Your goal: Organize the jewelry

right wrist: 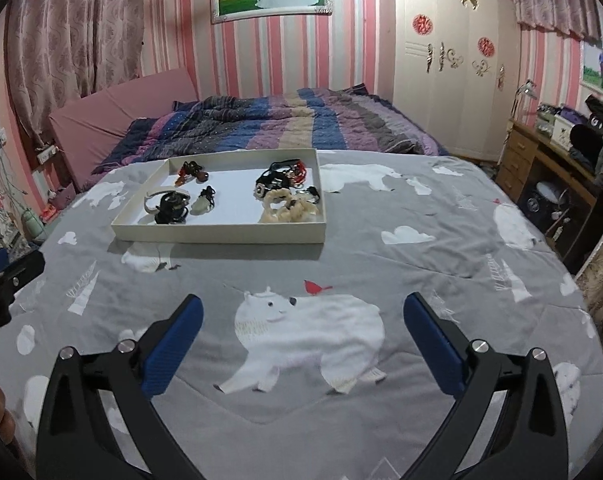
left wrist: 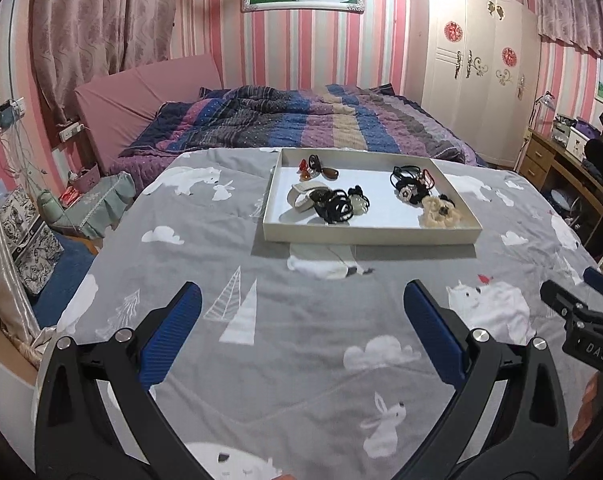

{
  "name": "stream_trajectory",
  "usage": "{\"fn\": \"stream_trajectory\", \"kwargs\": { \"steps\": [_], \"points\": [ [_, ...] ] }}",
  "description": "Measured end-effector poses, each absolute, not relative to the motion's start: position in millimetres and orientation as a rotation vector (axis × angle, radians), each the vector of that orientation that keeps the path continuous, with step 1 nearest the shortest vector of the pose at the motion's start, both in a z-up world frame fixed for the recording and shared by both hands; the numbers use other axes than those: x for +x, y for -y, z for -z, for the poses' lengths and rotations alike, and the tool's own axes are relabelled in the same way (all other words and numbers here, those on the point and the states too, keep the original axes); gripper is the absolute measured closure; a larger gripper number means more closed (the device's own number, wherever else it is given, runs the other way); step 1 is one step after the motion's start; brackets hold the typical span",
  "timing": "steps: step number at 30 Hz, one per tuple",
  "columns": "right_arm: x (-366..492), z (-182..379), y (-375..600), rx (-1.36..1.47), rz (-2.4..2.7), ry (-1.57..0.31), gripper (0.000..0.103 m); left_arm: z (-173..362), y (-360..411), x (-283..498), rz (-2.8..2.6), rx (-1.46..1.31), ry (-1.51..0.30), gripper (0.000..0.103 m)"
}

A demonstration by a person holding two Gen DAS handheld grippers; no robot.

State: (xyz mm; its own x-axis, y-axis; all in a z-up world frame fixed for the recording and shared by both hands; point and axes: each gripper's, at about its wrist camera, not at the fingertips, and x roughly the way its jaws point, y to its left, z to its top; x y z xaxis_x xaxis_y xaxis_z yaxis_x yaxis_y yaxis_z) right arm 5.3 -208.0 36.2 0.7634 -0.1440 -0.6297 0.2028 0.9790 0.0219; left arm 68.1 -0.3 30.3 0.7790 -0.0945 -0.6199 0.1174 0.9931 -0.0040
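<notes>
A shallow white tray lies on the grey animal-print bedspread. In it are black hair ties and clips, a white band, brown and red clips, a black and red bundle and a cream fluffy scrunchie. My left gripper is open and empty, well short of the tray. My right gripper is open and empty, also short of the tray. Each shows at the other view's edge.
A striped purple and blue quilt lies behind the tray. A white wardrobe and a cluttered wooden desk stand to the right. Bags and boxes sit on the floor at left.
</notes>
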Motion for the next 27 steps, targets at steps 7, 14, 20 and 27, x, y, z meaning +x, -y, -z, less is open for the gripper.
{"fn": "stream_trajectory", "kwargs": {
  "steps": [7, 14, 20, 27],
  "points": [
    [-10.2, -35.2, 202.9, 0.077, 0.201, -0.673, 0.003, -24.9, -1.9, 51.1, 0.123, 0.036, -0.680, 0.003],
    [-15.8, -38.5, 196.1, 0.036, 0.214, -0.673, 0.003, -26.8, -4.1, 45.6, 0.121, 0.038, -0.677, 0.003],
    [-23.4, -48.4, 198.6, 0.042, 0.224, -0.645, 0.003, -33.0, -6.2, 40.3, 0.113, 0.039, -0.657, 0.003],
    [-26.8, -51.5, 202.7, 0.055, 0.231, -0.642, 0.003, -39.9, -5.5, 34.8, 0.108, 0.047, -0.635, 0.003]
  ]
}}
